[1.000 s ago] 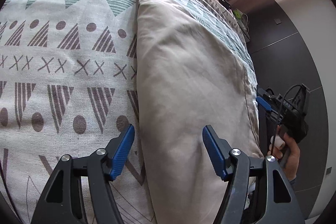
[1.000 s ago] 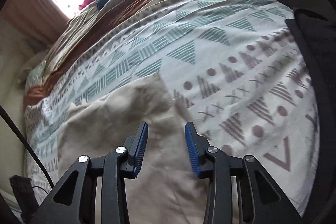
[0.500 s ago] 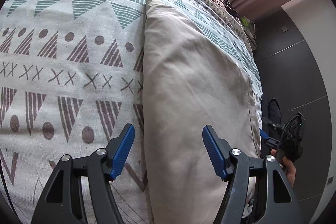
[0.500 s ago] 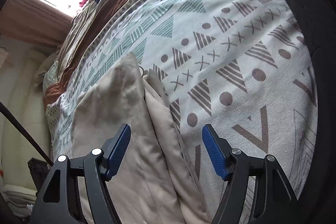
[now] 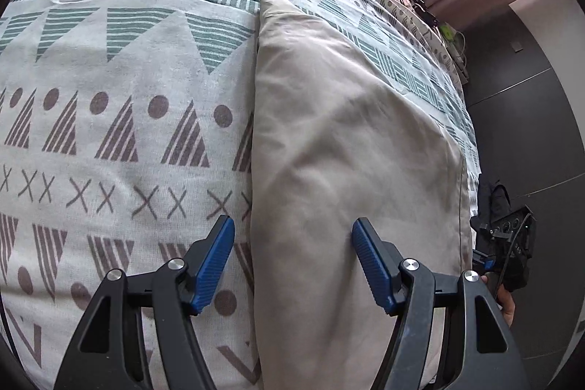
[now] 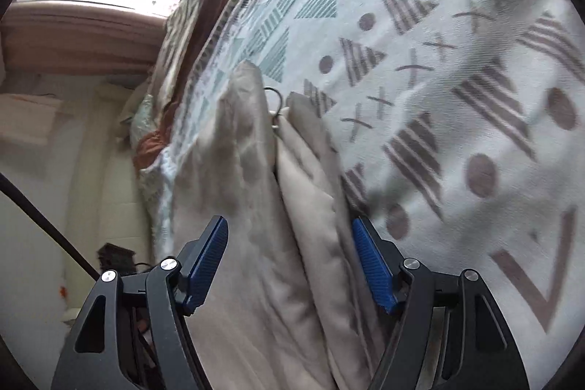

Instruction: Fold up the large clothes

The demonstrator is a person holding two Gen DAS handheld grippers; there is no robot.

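My left tongs are spread, pinching nothing; the near long edge of the beige garment runs up between the tips, one tip over the bedspread, the other over the cloth. My right tongs are spread too, their jaws having just been opening, with the garment's stacked folded layers between them but not pressed. Beyond the right tips a thin dark loop sticks out between the layers at the far end; can't tell what it is. Risks, my guess: close now and I may catch only the top layer, or grab bedspread along with cloth, so the fold slides apart or drags. The loop could snag. The right view is blurred, so aim is shaky. Readable writing or brands: none visible.
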